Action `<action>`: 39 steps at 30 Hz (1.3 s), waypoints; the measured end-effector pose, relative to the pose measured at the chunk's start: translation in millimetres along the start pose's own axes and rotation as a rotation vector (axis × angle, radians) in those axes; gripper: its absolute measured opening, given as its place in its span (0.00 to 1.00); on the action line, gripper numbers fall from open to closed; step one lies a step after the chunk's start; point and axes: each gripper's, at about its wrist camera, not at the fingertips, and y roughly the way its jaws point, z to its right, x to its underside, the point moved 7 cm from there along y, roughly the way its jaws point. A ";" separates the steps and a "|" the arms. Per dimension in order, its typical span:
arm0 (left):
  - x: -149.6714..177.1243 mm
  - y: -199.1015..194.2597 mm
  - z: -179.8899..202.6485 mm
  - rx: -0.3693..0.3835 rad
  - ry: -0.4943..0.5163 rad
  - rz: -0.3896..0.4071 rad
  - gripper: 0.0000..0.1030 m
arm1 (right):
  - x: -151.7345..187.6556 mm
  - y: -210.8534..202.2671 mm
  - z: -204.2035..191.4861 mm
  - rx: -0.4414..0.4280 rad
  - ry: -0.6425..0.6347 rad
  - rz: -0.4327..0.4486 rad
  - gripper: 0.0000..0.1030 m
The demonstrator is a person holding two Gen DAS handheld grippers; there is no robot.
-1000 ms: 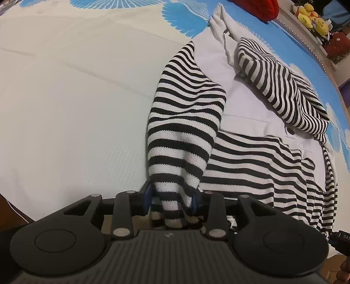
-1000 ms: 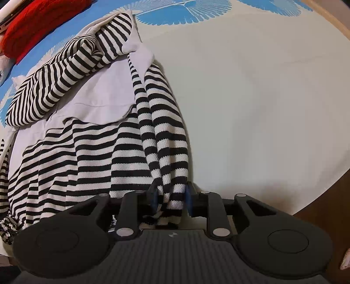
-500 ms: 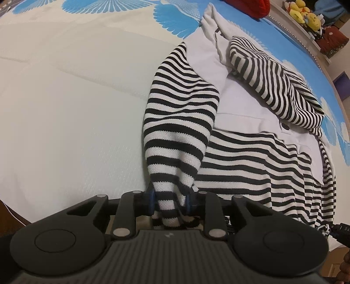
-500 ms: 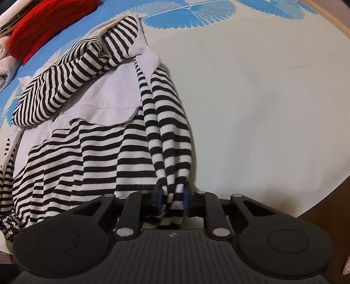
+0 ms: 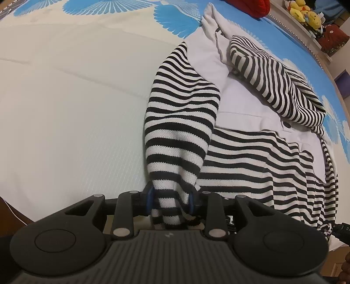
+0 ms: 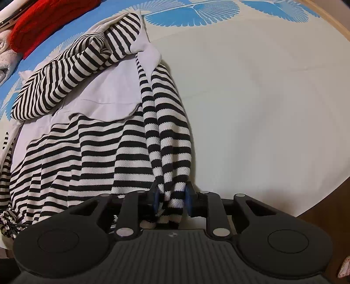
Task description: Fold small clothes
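While clamped both ends, striped top (image 5: 251,157) lies lengthwise away

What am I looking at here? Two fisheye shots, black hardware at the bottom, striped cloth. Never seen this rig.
No robot arm: a person holds a two-finger gripper in each hand, each with a fisheye camera looking forward along its fingers. The black hardware at the bottom is the gripper body.

One picture is from the left gripper, the other from the right gripper. Each is shut on one near corner of the same black-and-white striped top, which lies on a bed sheet, cream with blue fan prints. The top has a plain white panel, and a striped sleeve is folded across it. A red cloth and yellow plush toys sit beyond.
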 end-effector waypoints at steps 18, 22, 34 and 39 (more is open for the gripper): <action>-19.0 -73.9 20.0 0.109 0.150 0.152 0.07 | -27.8 -77.9 -6.8 -0.202 0.030 0.223 0.05; -15.1 -118.8 23.2 0.179 0.193 0.206 0.06 | -24.5 -125.3 -2.1 -0.273 0.021 0.289 0.05; 6.4 -196.7 8.4 0.398 0.066 0.100 0.06 | 2.2 -224.9 17.8 -0.426 0.049 0.334 0.05; -85.0 -129.1 24.7 0.399 -0.040 0.069 0.06 | -85.6 -157.9 -7.8 -0.414 0.057 0.308 0.05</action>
